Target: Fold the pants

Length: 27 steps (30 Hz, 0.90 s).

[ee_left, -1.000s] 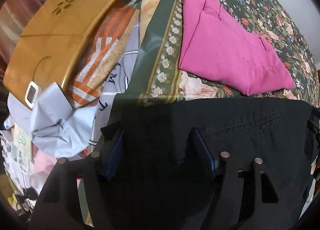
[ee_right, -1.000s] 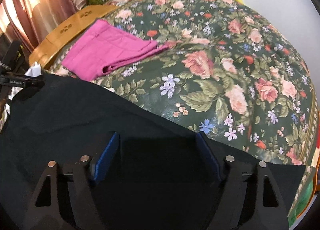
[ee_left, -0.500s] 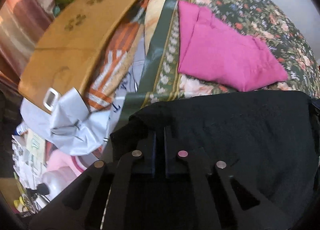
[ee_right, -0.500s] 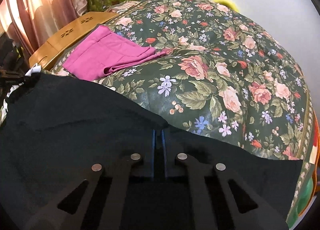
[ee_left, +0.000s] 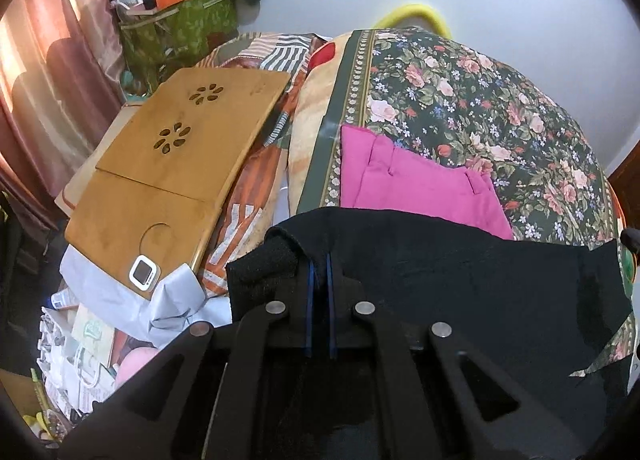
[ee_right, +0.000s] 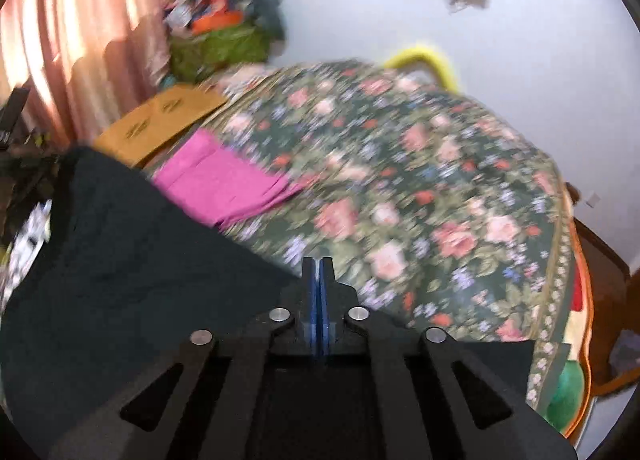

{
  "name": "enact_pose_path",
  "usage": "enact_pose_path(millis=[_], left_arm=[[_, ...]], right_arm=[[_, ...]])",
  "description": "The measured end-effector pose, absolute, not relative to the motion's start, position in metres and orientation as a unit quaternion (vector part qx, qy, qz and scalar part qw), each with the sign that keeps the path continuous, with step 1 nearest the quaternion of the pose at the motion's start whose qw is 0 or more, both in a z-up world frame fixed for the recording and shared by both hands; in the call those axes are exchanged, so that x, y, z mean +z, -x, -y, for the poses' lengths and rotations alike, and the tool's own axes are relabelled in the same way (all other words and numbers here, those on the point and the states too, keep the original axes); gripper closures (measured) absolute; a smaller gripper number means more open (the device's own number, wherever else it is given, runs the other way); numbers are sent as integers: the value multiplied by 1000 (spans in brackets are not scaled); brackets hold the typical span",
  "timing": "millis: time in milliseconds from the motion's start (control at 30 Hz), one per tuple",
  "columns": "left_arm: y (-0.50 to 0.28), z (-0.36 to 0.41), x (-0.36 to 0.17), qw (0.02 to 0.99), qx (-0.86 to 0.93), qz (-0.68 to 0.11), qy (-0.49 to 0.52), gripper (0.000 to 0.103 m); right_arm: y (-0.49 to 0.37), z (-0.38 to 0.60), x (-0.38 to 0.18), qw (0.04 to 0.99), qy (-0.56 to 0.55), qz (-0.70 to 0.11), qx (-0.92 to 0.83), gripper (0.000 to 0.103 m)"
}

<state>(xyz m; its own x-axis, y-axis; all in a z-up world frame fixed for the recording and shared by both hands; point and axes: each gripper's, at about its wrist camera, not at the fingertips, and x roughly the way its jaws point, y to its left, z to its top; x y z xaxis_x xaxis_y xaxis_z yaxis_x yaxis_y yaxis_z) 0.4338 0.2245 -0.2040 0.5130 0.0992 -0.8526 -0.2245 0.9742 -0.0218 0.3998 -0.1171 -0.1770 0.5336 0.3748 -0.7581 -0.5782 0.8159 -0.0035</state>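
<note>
Black pants (ee_left: 460, 280) are held up over the near edge of the floral bed. My left gripper (ee_left: 319, 260) is shut on the pants' edge near their left corner. My right gripper (ee_right: 318, 266) is shut on the black pants (ee_right: 132, 252) at their right edge; this view is blurred by motion. The cloth hangs stretched between the two grippers and hides the bed's near part.
Folded pink pants (ee_left: 416, 188) lie on the floral bedspread (ee_left: 500, 108) just beyond the black pants. A wooden lap tray (ee_left: 172, 164) with a small white device (ee_left: 143, 273) sits left of the bed. Clutter and a green bag (ee_left: 180, 24) stand by the curtain.
Both grippers went from open around the black cloth to shut on it. They have then lifted it, and both views have tilted up toward the wall.
</note>
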Motion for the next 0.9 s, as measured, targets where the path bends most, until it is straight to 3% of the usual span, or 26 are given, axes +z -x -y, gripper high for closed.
enact_pose_path(millis=[33, 100, 467, 533, 633, 900], left_arm=[[-432, -224, -206, 867, 94, -485, 63, 99], [-427, -222, -212, 868, 95, -485, 58, 99], [-436, -226, -246, 863, 96, -495, 39, 99], [-442, -226, -256, 860, 94, -499, 43, 99], [-446, -222, -268, 857, 92, -505, 38, 99], [-442, -207, -258, 868, 84, -488, 25, 99]], right_arm=[[-397, 113, -184, 860, 142, -403, 278, 88], [-394, 100, -202, 851, 175, -409, 278, 62], [-426, 66, -255, 815, 192, -448, 312, 59], [-424, 65, -259, 821, 183, -440, 313, 65], [-425, 69, -261, 824, 159, -447, 309, 96], [-413, 77, -252, 854, 134, -418, 280, 102]])
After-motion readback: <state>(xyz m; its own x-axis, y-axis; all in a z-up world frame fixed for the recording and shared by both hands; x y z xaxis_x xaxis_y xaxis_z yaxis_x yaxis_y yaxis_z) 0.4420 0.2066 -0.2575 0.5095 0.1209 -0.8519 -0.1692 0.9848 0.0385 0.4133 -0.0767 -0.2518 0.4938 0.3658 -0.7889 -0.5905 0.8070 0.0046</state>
